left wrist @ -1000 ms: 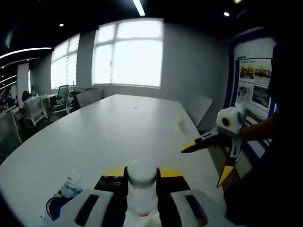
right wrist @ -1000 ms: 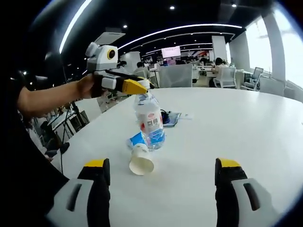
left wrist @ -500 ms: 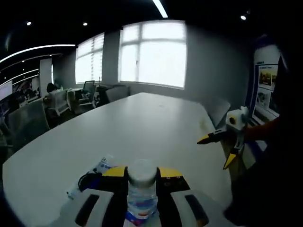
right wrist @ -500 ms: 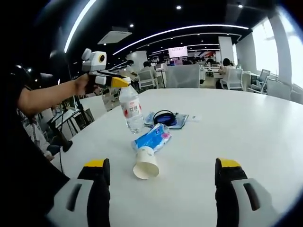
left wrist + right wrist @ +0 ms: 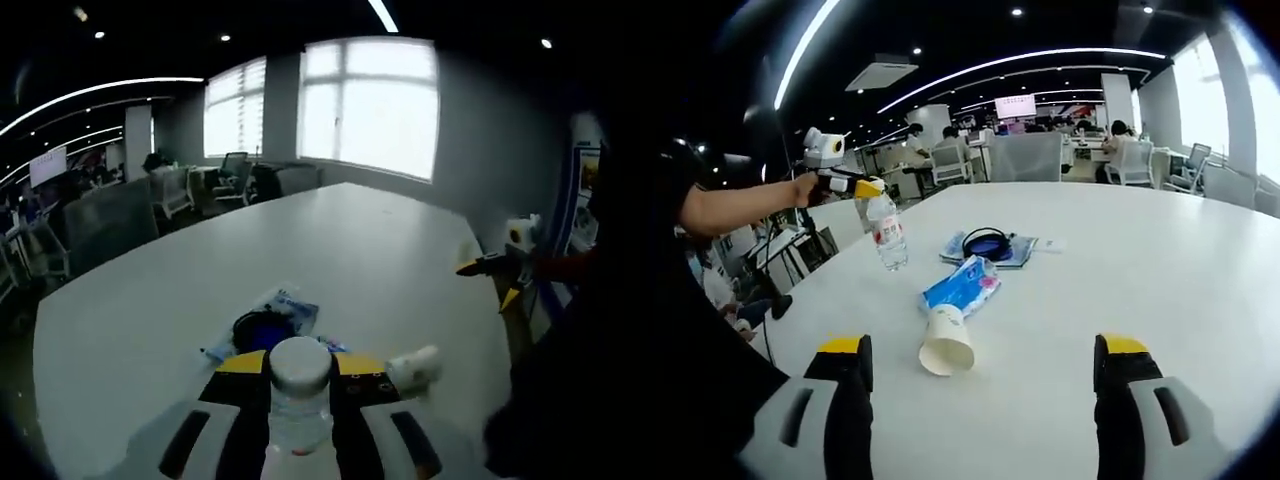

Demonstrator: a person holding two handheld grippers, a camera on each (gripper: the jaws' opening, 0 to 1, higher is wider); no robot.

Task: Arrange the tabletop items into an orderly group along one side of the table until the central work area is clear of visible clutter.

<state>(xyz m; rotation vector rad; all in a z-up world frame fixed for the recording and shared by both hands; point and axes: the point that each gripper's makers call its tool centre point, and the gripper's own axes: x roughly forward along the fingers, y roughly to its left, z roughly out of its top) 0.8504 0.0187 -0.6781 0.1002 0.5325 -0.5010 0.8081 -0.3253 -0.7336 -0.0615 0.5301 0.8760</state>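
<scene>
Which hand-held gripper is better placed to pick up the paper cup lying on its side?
Right. The right hand-held gripper is open, with the paper cup just ahead; the left hand-held gripper is shut on the water bottle.

A clear plastic water bottle [image 5: 886,233] carries a red-and-blue label and a white cap. The white paper cup [image 5: 946,341] lies beside a blue-and-white tissue packet [image 5: 963,286] on the white desk [image 5: 1120,270]. Both grippers have yellow tips.
</scene>
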